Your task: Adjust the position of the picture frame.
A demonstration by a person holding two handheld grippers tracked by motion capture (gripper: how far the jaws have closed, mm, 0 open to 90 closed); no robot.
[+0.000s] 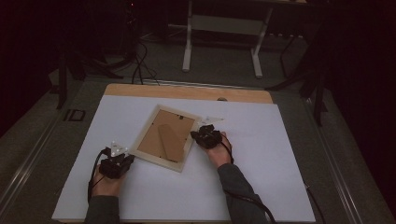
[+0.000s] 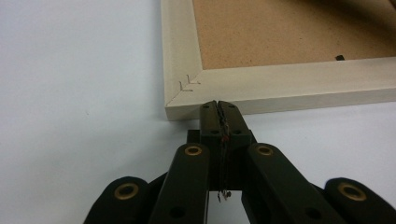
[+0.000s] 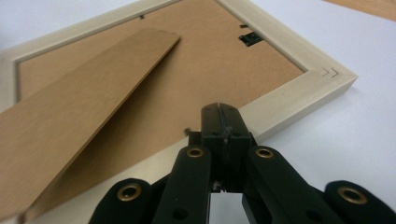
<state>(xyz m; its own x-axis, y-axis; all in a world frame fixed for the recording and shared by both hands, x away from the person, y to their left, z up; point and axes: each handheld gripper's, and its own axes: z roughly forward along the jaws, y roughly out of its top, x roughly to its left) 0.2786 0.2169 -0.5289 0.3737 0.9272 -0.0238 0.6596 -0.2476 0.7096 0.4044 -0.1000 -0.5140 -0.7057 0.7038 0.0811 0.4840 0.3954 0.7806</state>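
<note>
The left gripper (image 2: pixel 218 108) is seen with its jaws pressed together, tips set against the outer edge of the pale wooden picture frame (image 2: pixel 280 86) near its stapled corner. Brown backing board (image 2: pixel 280 32) is shown inside, white table surface (image 2: pixel 79 116) beneath.

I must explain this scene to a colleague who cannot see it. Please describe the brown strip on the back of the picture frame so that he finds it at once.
On the white table sheet, between the two hands, a pale wooden picture frame lies face down, showing its brown backing board. The brown strip is the frame's stand: a long flat piece lying diagonally on that board. It is slightly darker than the board and lifts off it at one end.
</note>
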